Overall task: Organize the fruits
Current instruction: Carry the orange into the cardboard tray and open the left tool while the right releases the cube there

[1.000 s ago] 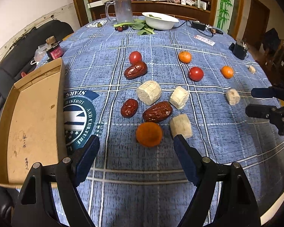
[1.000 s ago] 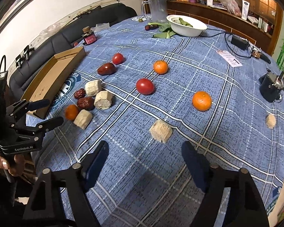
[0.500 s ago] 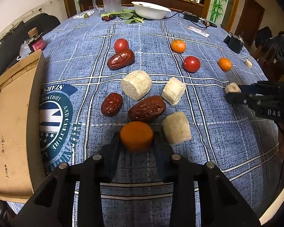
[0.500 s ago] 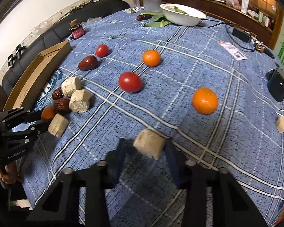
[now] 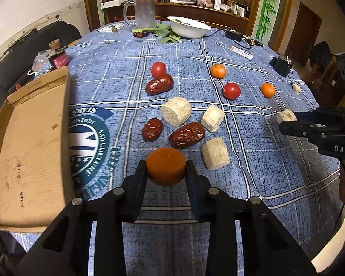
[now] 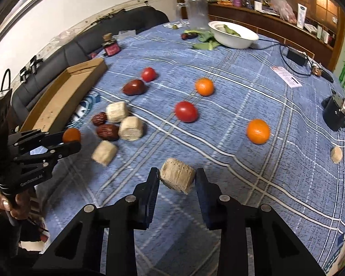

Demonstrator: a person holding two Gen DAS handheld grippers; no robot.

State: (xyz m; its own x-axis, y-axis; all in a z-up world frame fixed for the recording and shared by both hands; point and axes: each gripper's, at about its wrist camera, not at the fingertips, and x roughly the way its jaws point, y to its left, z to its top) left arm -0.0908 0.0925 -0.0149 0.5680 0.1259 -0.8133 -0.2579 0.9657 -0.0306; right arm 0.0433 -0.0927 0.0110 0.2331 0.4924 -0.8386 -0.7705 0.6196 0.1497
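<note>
- left gripper (image 5: 166, 166) closed on orange disc (image 5: 166, 166), at near edge of fruit cluster on worktop (image 5: 253, 161).
- right gripper (image 6: 177, 179) clamped on pale cylinder (image 6: 177, 178), seen held above worktop.
- cardboard tray (image 5: 27, 147) lies left of cluster.

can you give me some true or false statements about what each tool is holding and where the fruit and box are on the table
1. The left tool is shut on a round orange fruit. True.
2. The right tool grips a red tomato. False: it is shut on a pale cylindrical chunk; the red tomato lies free on the cloth.
3. The cardboard box already holds fruit. False: its visible floor is bare.
4. Three dark red dates, such as one date, lie on the blue checked tablecloth. True.
5. The white bowl sits near the far edge of the table. True.
</note>
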